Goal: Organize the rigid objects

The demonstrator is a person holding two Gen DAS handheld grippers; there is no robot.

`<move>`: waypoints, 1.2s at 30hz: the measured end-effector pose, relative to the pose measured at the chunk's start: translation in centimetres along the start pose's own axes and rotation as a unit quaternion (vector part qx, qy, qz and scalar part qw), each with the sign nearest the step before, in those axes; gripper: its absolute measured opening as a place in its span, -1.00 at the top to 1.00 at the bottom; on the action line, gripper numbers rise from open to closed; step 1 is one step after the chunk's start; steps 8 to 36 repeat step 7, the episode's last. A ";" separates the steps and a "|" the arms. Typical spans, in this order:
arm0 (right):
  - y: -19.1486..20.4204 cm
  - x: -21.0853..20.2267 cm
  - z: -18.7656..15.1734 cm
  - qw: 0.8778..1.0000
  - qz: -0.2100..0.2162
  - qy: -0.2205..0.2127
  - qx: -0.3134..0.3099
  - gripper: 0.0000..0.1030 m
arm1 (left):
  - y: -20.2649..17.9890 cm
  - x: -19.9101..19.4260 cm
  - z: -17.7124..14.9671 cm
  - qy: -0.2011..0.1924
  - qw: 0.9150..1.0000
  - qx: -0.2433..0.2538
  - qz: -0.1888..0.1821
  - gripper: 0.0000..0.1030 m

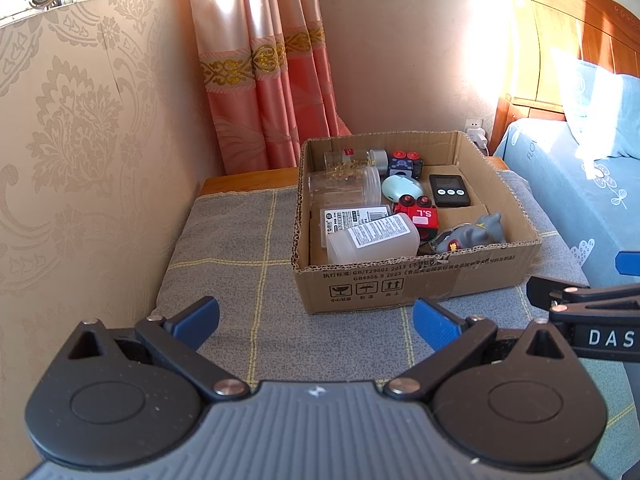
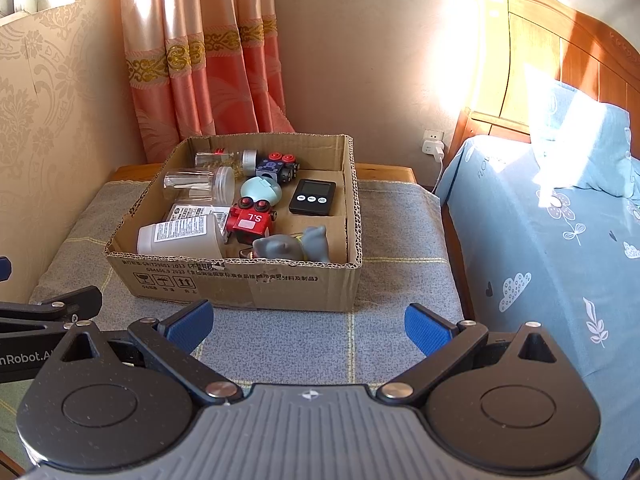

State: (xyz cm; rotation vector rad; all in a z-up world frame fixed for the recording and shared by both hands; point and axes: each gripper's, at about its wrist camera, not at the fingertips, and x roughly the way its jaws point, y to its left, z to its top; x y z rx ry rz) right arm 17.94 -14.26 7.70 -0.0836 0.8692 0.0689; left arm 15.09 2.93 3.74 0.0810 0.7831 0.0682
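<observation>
An open cardboard box [image 1: 416,280] [image 2: 248,280] stands on a grey checked cloth. In it lie a white plastic bottle [image 1: 372,240] [image 2: 180,236], a clear jar [image 1: 344,186] [image 2: 200,186], a small glass bottle [image 1: 352,156], a red toy car [image 1: 418,214] [image 2: 250,220], a dark blue toy car [image 1: 404,162] [image 2: 276,166], a mint round case [image 1: 402,188] [image 2: 260,191], a black timer [image 1: 450,190] [image 2: 313,197] and a grey animal figure [image 1: 472,234] [image 2: 296,246]. My left gripper [image 1: 316,322] and right gripper [image 2: 308,328] are open and empty, just in front of the box.
The cloth [image 1: 240,248] covers a low wooden table in a corner. A wallpapered wall [image 1: 80,140] is at the left, a pink curtain [image 1: 264,80] behind. A bed with blue bedding [image 2: 540,220] is at the right, with a wall socket and charger [image 2: 434,146] beside it.
</observation>
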 end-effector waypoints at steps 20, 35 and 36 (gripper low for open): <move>0.0 -0.1 0.1 1.000 0.000 -0.001 0.001 -1.00 | 0.0 0.0 0.1 0.000 1.000 -0.001 0.000 -0.99; 0.0 -0.1 0.1 1.000 0.000 -0.001 0.001 -1.00 | 0.0 0.0 0.1 0.000 1.000 -0.001 0.000 -0.99; 0.0 -0.1 0.1 1.000 0.000 -0.001 0.001 -1.00 | 0.0 0.0 0.1 0.000 1.000 -0.001 0.000 -0.99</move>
